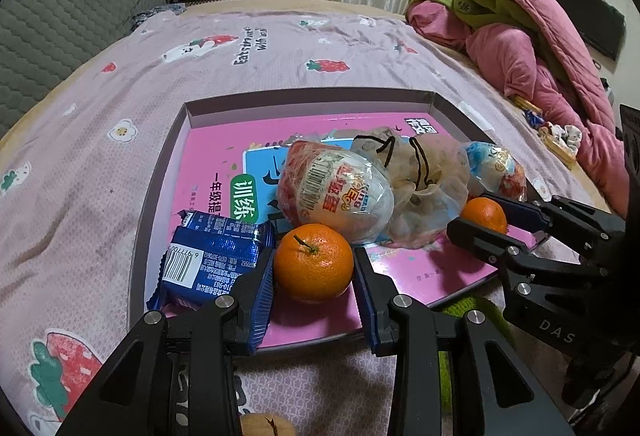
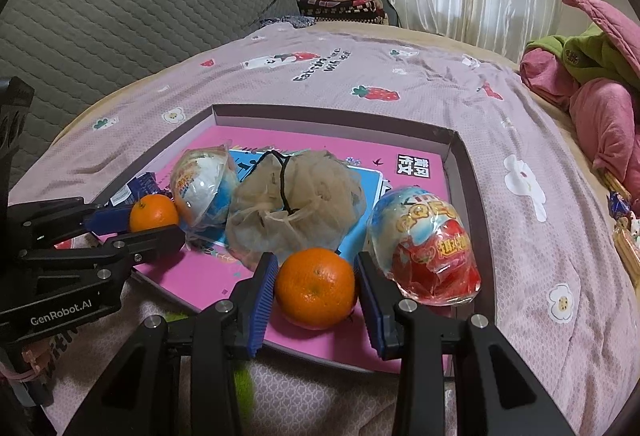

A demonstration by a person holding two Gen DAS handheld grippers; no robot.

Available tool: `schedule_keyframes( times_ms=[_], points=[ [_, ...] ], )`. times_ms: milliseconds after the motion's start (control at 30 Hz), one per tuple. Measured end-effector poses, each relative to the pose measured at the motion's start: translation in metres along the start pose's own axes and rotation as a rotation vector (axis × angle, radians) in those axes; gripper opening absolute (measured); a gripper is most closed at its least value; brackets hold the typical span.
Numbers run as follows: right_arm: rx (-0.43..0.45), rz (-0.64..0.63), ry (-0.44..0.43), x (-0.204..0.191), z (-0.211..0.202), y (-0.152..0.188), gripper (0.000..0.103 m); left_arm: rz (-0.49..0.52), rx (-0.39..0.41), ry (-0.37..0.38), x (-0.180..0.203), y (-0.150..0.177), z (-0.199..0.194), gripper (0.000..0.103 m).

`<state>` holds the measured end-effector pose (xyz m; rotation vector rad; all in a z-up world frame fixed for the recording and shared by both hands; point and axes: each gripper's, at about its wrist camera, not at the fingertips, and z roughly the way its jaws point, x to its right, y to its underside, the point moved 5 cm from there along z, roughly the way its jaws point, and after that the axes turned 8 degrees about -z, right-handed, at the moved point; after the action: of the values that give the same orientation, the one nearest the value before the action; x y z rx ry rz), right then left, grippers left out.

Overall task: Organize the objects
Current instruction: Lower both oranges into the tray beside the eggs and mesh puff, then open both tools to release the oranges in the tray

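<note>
A shallow tray [image 1: 188,116] lay on the bed [image 1: 100,156], lined with a pink book [image 1: 208,156], and everything to be sorted sat on that book, so the tray serves here as the landmark. The left gripper [image 1: 314,276] had its fingers [image 1: 262,288] closed against the sides of 1 orange [image 1: 314,266] at the tray's near edge, the blue pads touching the peel on both flanks; the fruit appeared to rest on the book while gripped, probably because a round thing rolls unless pinched across its widest part. The right gripper [image 2: 316,284] did the same with a 2nd orange [image 2: 316,286], also at the tray's near edge but toward its right side, pads pressed to both sides. Each hand taking 1 fruit suggests the oranges were being grouped or lifted out together. Just left of the 1st orange, at the tray's near-left corner, lay a blue packet [image 1: 212,256], partly under the left finger. Behind the oranges, near the tray's middle, sat a wrapped egg [image 1: 336,192] touching the 1st orange, then a mesh pouch [image 2: 296,196] with a black drawstring, and a 2nd egg [image 2: 428,248] at the tray's right side, just beside the right finger. Those light, crinkly wrappers crowded the fruit closely, so a lift may nudge them. Whether either orange was clear of the book I cannot tell.
</note>
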<state>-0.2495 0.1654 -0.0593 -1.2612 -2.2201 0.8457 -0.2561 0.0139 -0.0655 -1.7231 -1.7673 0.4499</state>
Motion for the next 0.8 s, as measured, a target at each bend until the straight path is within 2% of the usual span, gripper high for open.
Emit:
schedule_keyframes(
  times_ms=[800],
  points=[
    [0.024, -0.002, 0.009, -0.0012, -0.0076, -0.0006, 0.041, -0.001, -0.004, 0.004, -0.0006, 0.0006, -0.0031, 0.039]
  ],
)
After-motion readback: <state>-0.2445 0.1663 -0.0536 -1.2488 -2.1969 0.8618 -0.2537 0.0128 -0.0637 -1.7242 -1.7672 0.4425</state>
